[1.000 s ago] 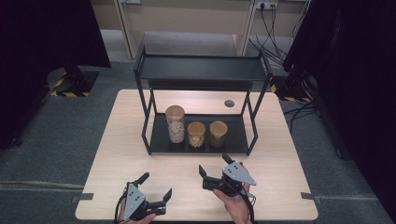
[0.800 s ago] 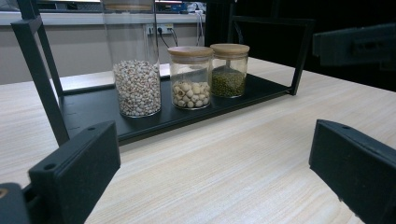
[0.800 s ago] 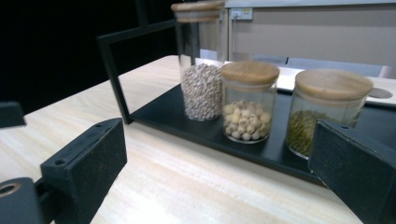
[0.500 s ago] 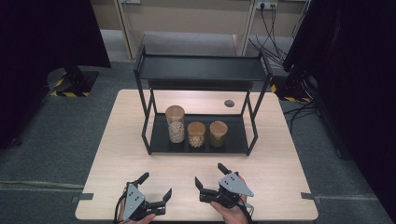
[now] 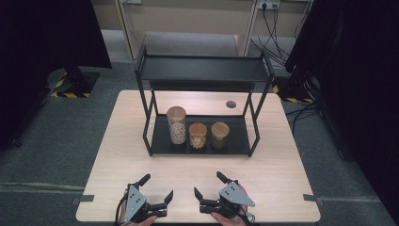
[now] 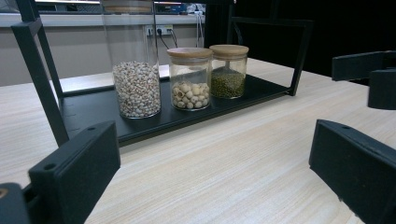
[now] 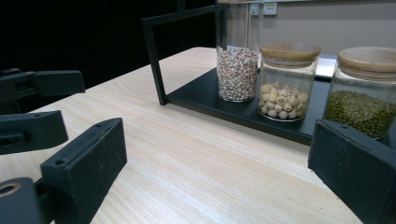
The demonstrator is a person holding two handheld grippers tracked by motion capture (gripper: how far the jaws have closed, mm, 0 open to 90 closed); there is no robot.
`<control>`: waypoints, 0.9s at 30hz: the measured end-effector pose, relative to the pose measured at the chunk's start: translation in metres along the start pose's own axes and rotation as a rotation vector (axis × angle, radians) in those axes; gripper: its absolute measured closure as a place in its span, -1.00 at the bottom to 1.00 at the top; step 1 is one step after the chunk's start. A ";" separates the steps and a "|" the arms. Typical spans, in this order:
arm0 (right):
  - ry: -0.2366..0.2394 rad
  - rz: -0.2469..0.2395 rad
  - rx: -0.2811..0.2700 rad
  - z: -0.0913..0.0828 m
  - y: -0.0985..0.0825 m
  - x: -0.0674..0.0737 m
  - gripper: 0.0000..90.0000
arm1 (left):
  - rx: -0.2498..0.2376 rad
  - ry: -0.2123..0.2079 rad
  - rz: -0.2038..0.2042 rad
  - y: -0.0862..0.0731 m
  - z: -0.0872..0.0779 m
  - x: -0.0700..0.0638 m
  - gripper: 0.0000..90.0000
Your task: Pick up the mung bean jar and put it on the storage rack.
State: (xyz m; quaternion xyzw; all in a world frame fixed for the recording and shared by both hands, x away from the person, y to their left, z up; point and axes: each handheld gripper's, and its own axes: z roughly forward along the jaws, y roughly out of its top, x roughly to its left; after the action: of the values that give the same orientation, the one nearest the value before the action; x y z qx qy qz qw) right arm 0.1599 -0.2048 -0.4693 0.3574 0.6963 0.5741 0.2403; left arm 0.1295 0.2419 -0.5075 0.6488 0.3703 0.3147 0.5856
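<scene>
Grey floor (image 5: 56, 136), perhaps carpeted

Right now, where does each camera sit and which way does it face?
High view: above the table's near edge, looking forward and down on the rack; both hands and open grippers show.
Left gripper view: low on the table, facing three jars; own jaws.
Right gripper view: the same, from the other side.
Shared: the green-bean jar.

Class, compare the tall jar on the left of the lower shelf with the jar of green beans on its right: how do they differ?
The tall jar stands higher than the green-bean jar. The tall jar holds small pale grains, the green-bean jar dark green beans. The tall jar is at the row's left end, the green-bean jar at its right. Both are clear glass with wooden lids, upright.
</scene>
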 end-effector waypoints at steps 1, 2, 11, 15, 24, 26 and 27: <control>0.000 0.001 -0.001 -0.001 0.000 0.000 -0.90 | 0.000 0.000 0.000 0.000 0.000 0.000 -0.97; 0.000 0.002 -0.001 -0.001 0.000 0.000 -0.90 | 0.000 0.000 0.001 0.000 0.000 0.000 -0.97; 0.000 0.005 -0.007 -0.003 -0.001 -0.001 -0.90 | 0.001 0.001 -0.002 0.000 0.000 0.000 -0.97; -0.003 0.006 -0.008 -0.003 -0.001 -0.001 -0.90 | 0.003 0.001 0.000 0.000 0.000 0.000 -0.97; -0.006 0.004 -0.012 -0.004 0.000 -0.002 -0.90 | 0.003 0.002 0.000 0.000 0.000 0.000 -0.97; -0.007 0.003 -0.013 -0.004 0.000 -0.002 -0.90 | 0.004 0.002 -0.001 0.000 0.001 -0.001 -0.97; -0.007 0.005 -0.012 -0.004 0.000 -0.002 -0.90 | 0.004 0.002 -0.001 -0.001 0.001 -0.001 -0.97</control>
State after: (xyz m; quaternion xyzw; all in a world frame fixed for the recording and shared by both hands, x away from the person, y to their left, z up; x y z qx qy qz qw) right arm 0.1580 -0.2090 -0.4687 0.3595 0.6912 0.5777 0.2435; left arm 0.1298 0.2407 -0.5081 0.6496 0.3717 0.3142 0.5841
